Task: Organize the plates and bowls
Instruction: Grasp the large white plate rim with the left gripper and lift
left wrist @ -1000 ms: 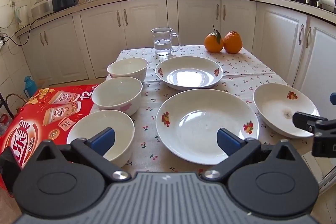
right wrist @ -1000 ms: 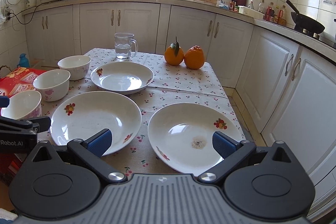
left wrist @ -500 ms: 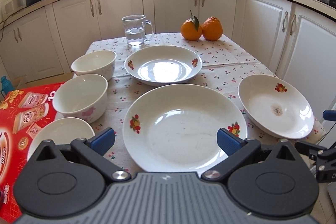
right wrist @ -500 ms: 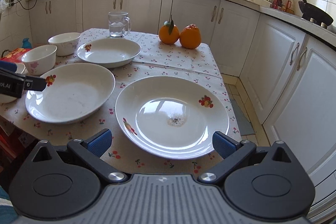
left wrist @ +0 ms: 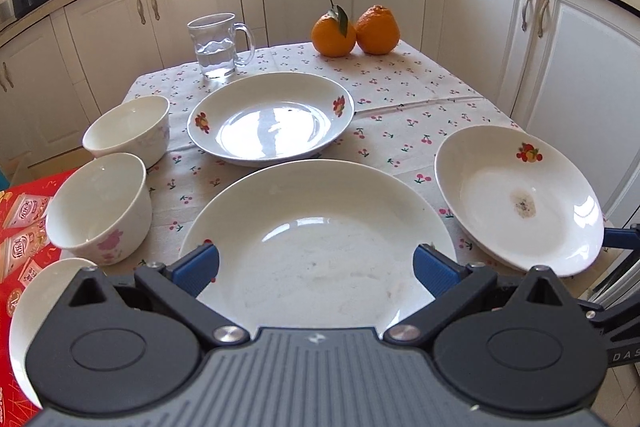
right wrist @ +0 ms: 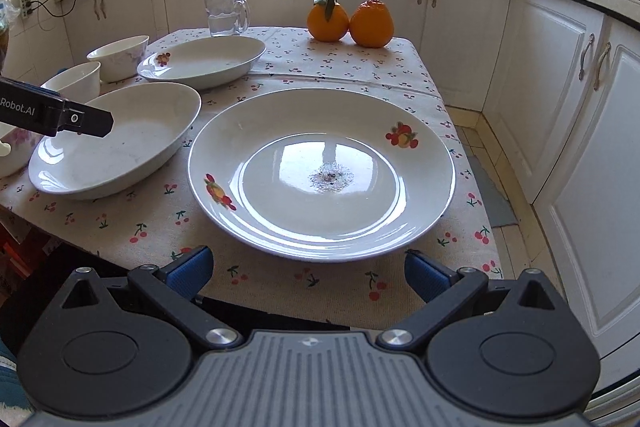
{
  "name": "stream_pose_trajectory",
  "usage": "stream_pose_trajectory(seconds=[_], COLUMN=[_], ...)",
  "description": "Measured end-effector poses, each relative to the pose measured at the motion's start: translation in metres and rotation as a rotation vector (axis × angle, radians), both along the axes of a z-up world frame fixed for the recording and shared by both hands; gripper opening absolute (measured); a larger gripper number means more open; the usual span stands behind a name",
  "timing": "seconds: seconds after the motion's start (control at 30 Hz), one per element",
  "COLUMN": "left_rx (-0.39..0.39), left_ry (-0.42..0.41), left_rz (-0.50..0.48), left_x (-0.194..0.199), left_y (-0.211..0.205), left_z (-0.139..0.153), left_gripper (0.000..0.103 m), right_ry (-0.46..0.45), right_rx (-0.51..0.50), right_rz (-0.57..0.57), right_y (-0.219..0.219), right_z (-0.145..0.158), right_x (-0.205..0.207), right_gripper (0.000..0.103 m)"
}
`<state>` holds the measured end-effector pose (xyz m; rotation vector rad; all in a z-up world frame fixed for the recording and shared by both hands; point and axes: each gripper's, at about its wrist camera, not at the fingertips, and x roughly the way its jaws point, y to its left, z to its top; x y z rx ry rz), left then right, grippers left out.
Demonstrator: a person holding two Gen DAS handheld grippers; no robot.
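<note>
Three white plates with fruit decals and three white bowls lie on a cherry-print tablecloth. My left gripper point(left wrist: 316, 267) is open over the near rim of the big near plate point(left wrist: 320, 227). A far plate point(left wrist: 272, 119) and a right plate with a dark stain point(left wrist: 516, 195) lie beyond. Bowls stand at the left: far point(left wrist: 128, 131), middle point(left wrist: 100, 207), near point(left wrist: 44, 299). My right gripper point(right wrist: 308, 275) is open, just short of the stained plate point(right wrist: 320, 171). The left gripper's finger point(right wrist: 76, 119) reaches over the big plate point(right wrist: 120, 143).
A glass mug of water point(left wrist: 218, 45) and two oranges point(left wrist: 356, 31) stand at the table's far end. A red printed box point(left wrist: 20, 223) lies left of the table. White cabinets point(left wrist: 580, 67) run behind and to the right. The table's near edge point(right wrist: 120, 259) is below my right gripper.
Both grippers have moved forward and lower toward the plates. The left one now straddles the big plate's near rim; the right one has closed in on the stained plate.
</note>
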<state>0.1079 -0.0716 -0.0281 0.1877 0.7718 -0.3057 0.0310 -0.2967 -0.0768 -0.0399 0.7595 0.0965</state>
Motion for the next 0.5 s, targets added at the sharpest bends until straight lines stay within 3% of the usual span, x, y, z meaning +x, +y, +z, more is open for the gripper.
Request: stream_pose_trajectory(seconds=[0.27,0.5], left_rx=[0.003,0.017], left_ry=[0.023,0.051], left_rz=[-0.116,-0.298], left_x=[0.02,0.044], left_y=[-0.022,-0.055], left_z=[0.002,0.01], left_gripper=[0.102,0.102], right_ry=[-0.001,-0.046], right_rx=[0.013,0.027], right_rz=[0.043,0.102], right_y=[-0.012,-0.021], right_z=[-0.008,-0.013], right_x=[0.011,0.01], right_gripper=[0.103,0.103])
